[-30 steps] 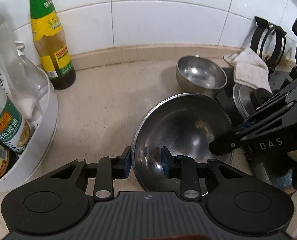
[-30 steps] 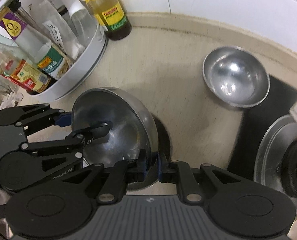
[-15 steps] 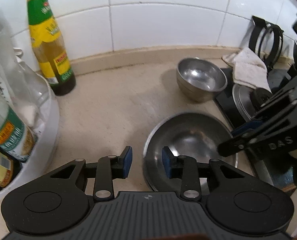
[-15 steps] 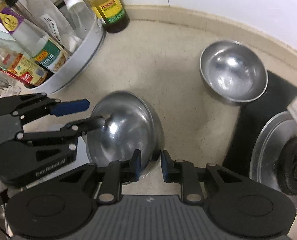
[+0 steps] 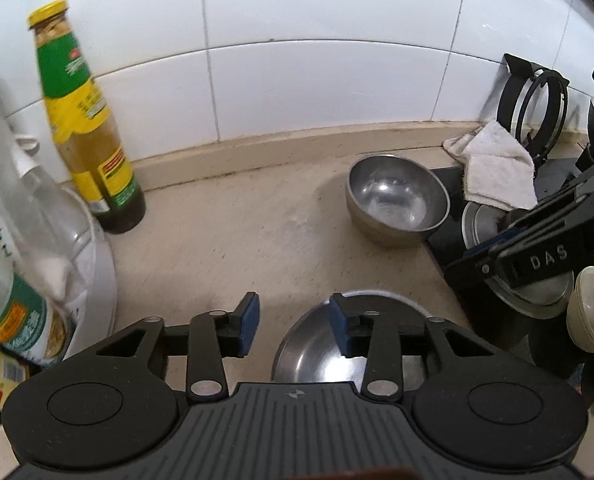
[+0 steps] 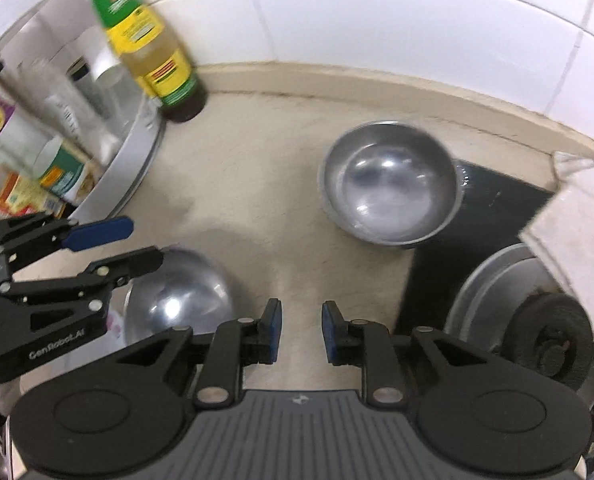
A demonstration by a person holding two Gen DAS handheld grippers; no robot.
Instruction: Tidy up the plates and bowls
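The big shiny metal bowl (image 6: 177, 300) sits on the pale stone counter (image 5: 237, 240), right way up and free, with the left gripper (image 5: 293, 326) just above its near edge and nothing between its blue pads (image 5: 249, 322), which have just been opening. The right gripper (image 6: 299, 332) has its tongs a little apart over bare counter, holding nothing. The small shiny metal bowl (image 5: 397, 204) waits near the white tiled wall (image 5: 297, 80), so I think it goes inside the big bowl next to make one neat pile.
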